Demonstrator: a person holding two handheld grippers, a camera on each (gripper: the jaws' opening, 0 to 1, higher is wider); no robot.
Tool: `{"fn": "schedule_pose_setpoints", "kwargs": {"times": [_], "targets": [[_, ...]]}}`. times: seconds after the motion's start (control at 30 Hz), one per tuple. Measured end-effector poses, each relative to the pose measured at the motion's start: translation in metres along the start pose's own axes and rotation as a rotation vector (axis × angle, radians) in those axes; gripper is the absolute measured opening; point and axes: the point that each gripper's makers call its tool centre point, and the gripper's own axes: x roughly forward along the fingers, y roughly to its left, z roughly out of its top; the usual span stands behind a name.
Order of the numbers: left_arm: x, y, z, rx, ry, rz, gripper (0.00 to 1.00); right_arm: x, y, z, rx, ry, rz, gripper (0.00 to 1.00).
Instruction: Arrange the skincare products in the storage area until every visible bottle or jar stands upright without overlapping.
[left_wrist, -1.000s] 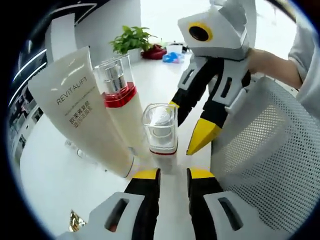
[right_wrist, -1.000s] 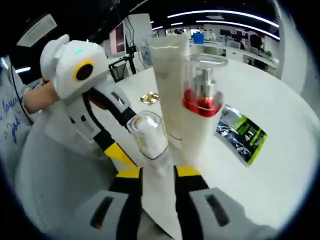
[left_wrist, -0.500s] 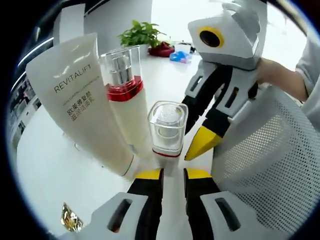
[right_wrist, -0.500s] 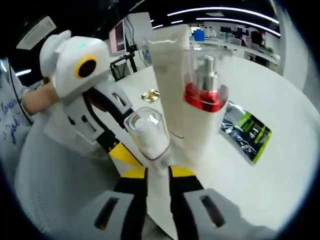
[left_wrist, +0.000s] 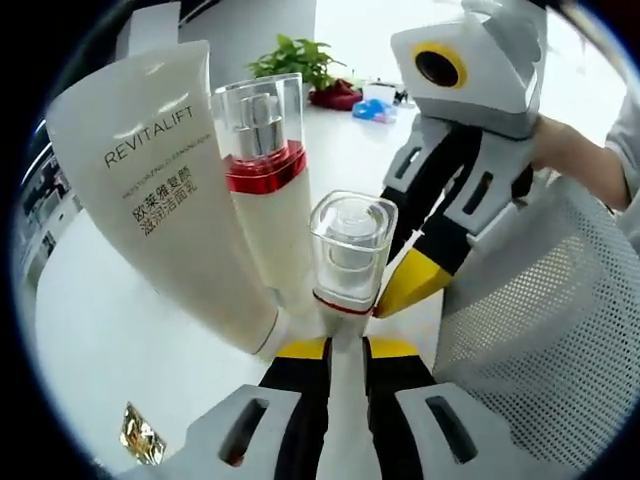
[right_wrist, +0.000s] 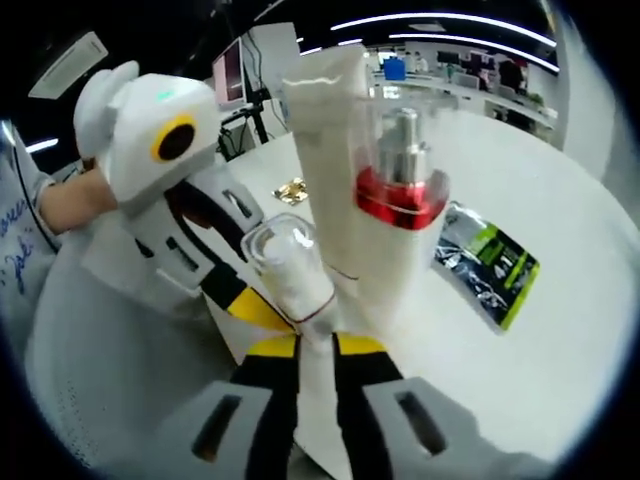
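White plastic is seen on all three skincare products, which are clustered upright and touching on the white surface (left_wrist: 90, 330): one flat tube (left_wrist: 165, 190), one tall pump bottle (left_wrist: 268, 190) with a red collar under a clear cap, and one small bottle (left_wrist: 350, 250) with a clear square cap. "REVITALIFT" is printed on the tube above lines of Chinese characters too small to be read. The small bottle's base is clamped between the jaws of the left tool (left_wrist: 345, 350), and in the right gripper view the same bottle (right_wrist: 290, 275) is likewise gripped at its lower part by the right tool (right_wrist: 317, 348), so it is held from two sides. One white mesh basket (left_wrist: 540, 330) is placed just right of the bottles, leaving little room there; open surface is left on the far side. One green-and-black sachet (right_wrist: 490, 270) and one small gold foil packet (right_wrist: 291, 190) are laid flat apart from the cluster.
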Motion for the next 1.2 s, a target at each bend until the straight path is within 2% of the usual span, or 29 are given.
{"fn": "schedule_pose_setpoints", "kwargs": {"times": [0.27, 1.2], "targets": [[0.003, 0.005, 0.002, -0.022, -0.007, 0.024, 0.07, 0.003, -0.008, 0.001, 0.011, -0.002, -0.013, 0.13], [0.01, 0.014, 0.004, -0.044, -0.009, 0.044, 0.06, 0.01, -0.018, -0.001, 0.029, 0.007, -0.026, 0.11]]}}
